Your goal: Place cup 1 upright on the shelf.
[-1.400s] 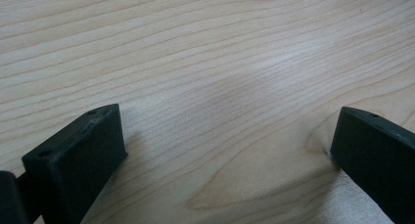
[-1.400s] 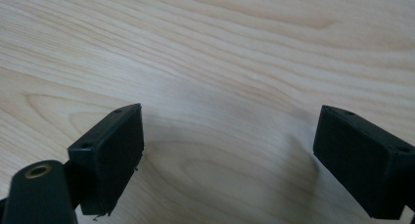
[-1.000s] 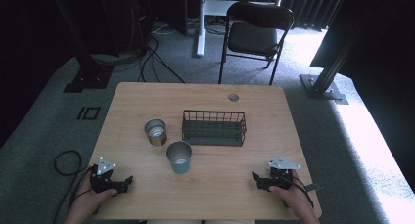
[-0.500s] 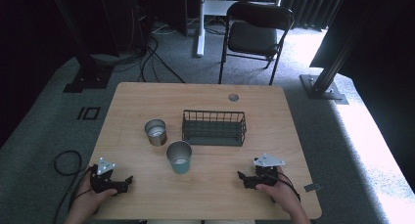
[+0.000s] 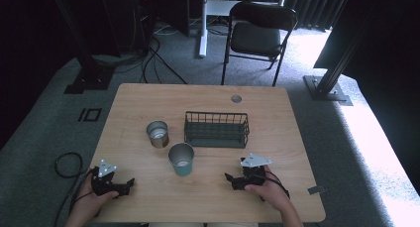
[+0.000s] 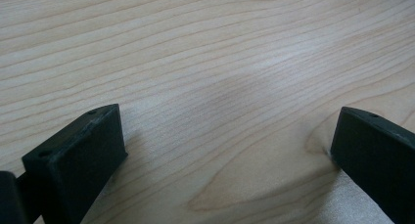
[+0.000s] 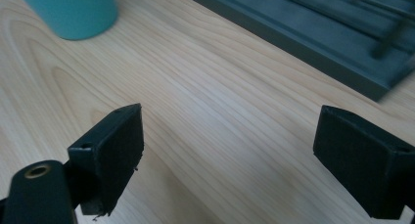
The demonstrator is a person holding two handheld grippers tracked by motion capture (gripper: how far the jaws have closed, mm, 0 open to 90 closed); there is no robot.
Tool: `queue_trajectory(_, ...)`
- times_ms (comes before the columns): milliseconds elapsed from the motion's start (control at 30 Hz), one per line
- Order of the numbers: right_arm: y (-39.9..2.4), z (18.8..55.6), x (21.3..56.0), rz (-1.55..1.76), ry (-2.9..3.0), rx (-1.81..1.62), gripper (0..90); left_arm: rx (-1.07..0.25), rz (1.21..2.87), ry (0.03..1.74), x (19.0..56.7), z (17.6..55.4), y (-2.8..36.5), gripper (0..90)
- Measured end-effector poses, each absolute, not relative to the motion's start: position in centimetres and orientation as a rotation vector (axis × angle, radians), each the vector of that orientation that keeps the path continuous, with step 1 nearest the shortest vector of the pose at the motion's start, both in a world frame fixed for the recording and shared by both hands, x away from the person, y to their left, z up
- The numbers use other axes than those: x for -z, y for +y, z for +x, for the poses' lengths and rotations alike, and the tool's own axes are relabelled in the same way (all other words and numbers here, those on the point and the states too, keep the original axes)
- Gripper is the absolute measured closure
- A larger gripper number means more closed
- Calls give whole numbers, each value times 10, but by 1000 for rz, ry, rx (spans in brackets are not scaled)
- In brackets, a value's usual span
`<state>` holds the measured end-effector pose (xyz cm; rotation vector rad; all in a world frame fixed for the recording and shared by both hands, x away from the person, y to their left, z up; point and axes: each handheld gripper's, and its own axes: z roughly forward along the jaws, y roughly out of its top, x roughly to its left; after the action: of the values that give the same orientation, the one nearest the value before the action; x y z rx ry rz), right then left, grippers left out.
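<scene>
1. Grey carpet surrounds a light wooden desk; a black folding chair stands beyond its far edge.
2. Teal cup stands upright near the desk's middle, a metal cup just beside it to the far left, and a wire basket behind it.
3. Right gripper: jaws released, holding nothing, low over the desk, pointing toward the teal cup and well apart from it.
4. Left gripper: jaws released, over bare wood at the near left corner.

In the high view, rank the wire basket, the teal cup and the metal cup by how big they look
1. Wire basket, clearly the largest.
2. and 3. Teal cup and metal cup look about alike; the teal one stands nearer the camera, so no ranking between them.
</scene>
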<state>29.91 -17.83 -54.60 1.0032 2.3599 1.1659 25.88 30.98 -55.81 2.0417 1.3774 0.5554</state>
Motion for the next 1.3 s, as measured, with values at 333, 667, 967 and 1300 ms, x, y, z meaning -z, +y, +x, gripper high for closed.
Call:
queue_trajectory(333, -152, 303, 543, 912, 2401, -1248, 113, -555, 2040, 1378, 558, 259, 310, 2)
queue_trajectory(667, -119, 303, 539, 773, 2439, -1329, 113, -555, 2040, 1378, 558, 259, 310, 2)
queue_trajectory(967, -97, 306, 533, 703, 2435, -1399, 113, -555, 2040, 1378, 558, 259, 310, 2)
queue_trajectory(1300, -74, 310, 527, 644, 2430, -1467, 113, -555, 2040, 1378, 558, 259, 310, 3)
